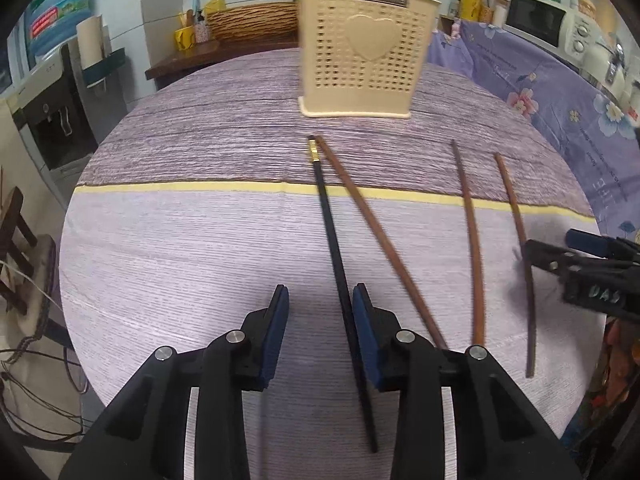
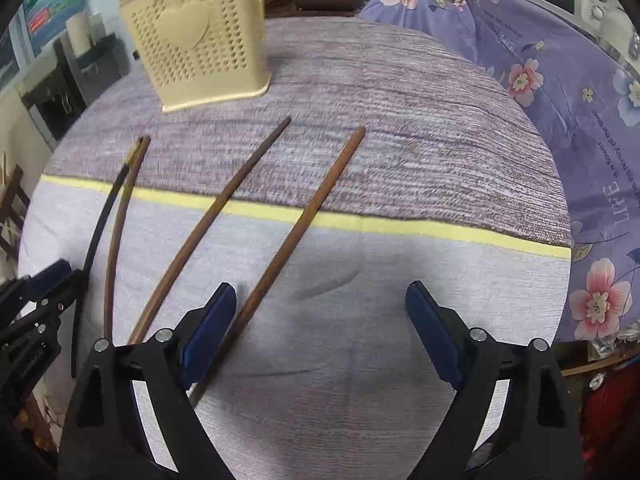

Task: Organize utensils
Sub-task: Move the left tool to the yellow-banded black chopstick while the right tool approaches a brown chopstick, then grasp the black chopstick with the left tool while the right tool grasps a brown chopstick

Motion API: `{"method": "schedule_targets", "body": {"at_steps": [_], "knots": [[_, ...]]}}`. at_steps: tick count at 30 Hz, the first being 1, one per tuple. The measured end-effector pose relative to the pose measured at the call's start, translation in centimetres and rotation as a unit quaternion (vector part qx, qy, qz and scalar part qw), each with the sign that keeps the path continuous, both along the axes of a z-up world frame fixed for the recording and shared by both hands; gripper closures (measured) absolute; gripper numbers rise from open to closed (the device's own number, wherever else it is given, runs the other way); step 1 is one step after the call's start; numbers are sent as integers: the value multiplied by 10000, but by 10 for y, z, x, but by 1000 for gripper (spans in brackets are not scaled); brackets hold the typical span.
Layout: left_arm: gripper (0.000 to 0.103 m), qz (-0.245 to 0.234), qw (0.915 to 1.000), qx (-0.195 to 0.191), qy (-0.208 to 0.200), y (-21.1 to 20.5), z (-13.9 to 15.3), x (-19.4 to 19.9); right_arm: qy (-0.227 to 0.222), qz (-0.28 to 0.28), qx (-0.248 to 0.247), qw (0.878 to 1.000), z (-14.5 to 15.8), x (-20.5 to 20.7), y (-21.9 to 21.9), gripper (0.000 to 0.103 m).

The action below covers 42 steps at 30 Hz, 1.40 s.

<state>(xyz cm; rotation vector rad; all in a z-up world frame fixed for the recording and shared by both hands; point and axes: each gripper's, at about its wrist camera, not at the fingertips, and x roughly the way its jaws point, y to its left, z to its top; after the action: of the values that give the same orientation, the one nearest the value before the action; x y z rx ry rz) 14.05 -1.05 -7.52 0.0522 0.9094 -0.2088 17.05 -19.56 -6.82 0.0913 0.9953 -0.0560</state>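
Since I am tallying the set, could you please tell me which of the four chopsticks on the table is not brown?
The black chopstick, leftmost of the four, with a gold band near its far end; the other three are plain brown wood.

Perforated plastic holder (image 1: 362,54); matt wooden chopsticks (image 1: 472,240); woven tablecloth (image 1: 180,248)

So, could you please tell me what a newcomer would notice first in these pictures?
Probably the four chopsticks fanned across the round table: one black chopstick and three brown ones beside it. Behind them stands the cream perforated utensil holder with a heart on its front. The left hand-held gripper straddles the black chopstick, pads not yet pressing, while the right hand-held gripper hangs wide open.
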Motion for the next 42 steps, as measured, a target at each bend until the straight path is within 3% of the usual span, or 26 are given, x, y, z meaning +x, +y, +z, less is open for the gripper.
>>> {"method": "schedule_targets", "body": {"at_steps": [4,8,14,20,27,30,38,42], "knots": [[69,70,9996,-271,25,12,7,17,-101,-197,462,9987,6,11,-19,17],[69,8,9999,-149,14,7,11,39,-155,-413,797,9958,8,25,-31,22],[69,-16,9998,-9,189,-1,7,76,5,-424,683,9968,4,53,-24,31],[70,42,9997,192,156,-11,3,101,68,-529,602,9968,2,78,-19,47],[93,68,9988,469,80,-21,4,123,-34,-638,409,9971,1,103,-16,79],[94,50,9986,515,70,-23,4,126,-82,-643,407,9971,1,113,-17,90],[95,104,9991,409,38,-23,5,126,-168,-527,676,9962,-2,120,-19,93],[95,132,9995,227,-166,-17,20,121,-400,-423,770,9953,7,115,-18,93]]}}
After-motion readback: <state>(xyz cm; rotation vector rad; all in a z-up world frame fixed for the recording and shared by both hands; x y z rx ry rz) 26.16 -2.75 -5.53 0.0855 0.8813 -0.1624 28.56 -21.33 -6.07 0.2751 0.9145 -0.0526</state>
